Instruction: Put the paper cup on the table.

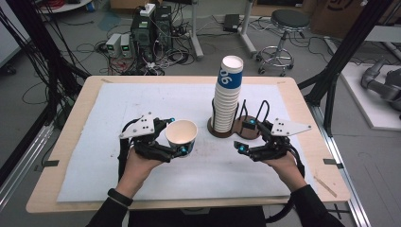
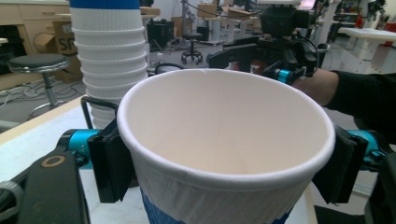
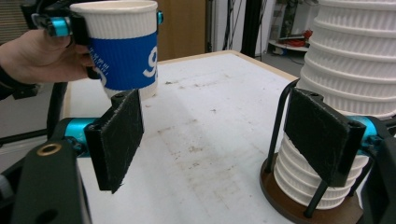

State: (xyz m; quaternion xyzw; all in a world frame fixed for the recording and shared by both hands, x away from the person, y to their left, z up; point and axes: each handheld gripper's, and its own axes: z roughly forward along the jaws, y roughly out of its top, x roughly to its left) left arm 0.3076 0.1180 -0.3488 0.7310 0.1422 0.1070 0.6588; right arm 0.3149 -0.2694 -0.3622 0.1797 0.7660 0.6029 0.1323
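1. The paper cup sits upright, clamped between my left gripper's jaws.
2. My right gripper hangs wide apart, empty, with the cup stack just beside it.
3. Both hover over the tabletop.

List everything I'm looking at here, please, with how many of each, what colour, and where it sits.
Single paper cup: one, white with blue band, upright, gripped by the left gripper.
Cup stack: one tall pile, white, top cup blue-banded, in the holder.
Holder: one, dark brown base with black wire loops, centre-right of the table.
Mat: one, pale grey-white, covering the table.
Table: one, light wood.
Stool: one, black seat, on the floor beyond.
Left gripper: black, shut on the cup.
Right gripper: black, open, beside the holder.
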